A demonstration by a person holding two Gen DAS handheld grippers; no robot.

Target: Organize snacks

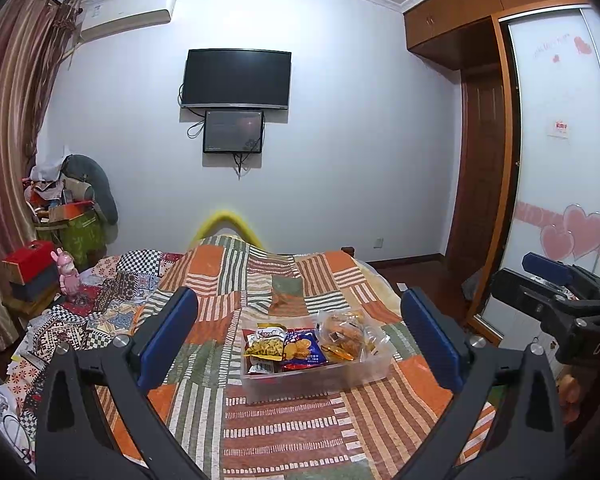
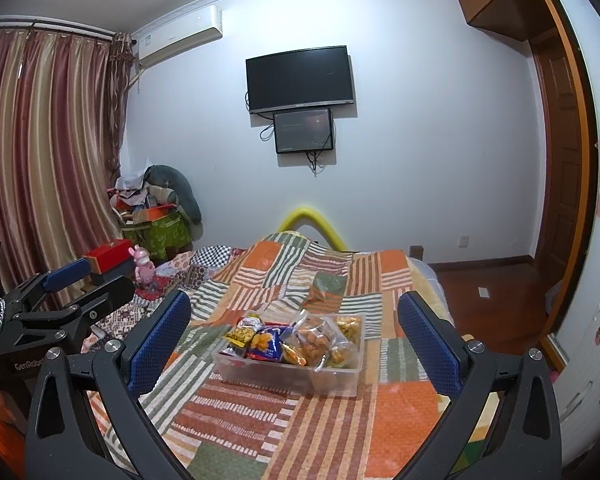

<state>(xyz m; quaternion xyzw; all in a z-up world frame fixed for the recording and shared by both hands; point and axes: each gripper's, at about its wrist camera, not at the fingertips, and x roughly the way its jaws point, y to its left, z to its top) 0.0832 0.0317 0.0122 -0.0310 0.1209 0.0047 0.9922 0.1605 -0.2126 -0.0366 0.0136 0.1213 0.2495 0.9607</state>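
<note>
A clear plastic box (image 1: 320,380) (image 2: 260,374) sits on the patchwork bedspread and holds several snack bags: a yellow one (image 1: 266,346) (image 2: 240,334), a blue one (image 1: 300,346) (image 2: 266,342) and clear bags of orange snacks (image 1: 342,334) (image 2: 316,336). My left gripper (image 1: 300,340) is held above the bed in front of the box, open and with nothing between its blue pads. My right gripper (image 2: 296,342) is likewise open and bare, raised short of the box. Each gripper shows in the other's view: the right gripper (image 1: 556,280) and the left gripper (image 2: 80,280).
The bed (image 1: 284,432) (image 2: 332,420) fills the foreground. Loose patterned cloths (image 1: 80,320) lie at its left side. A red box (image 1: 30,260) and pink toy (image 1: 68,276) stand beyond them. A wardrobe (image 1: 560,160) rises at the right. A TV (image 1: 236,80) hangs on the far wall.
</note>
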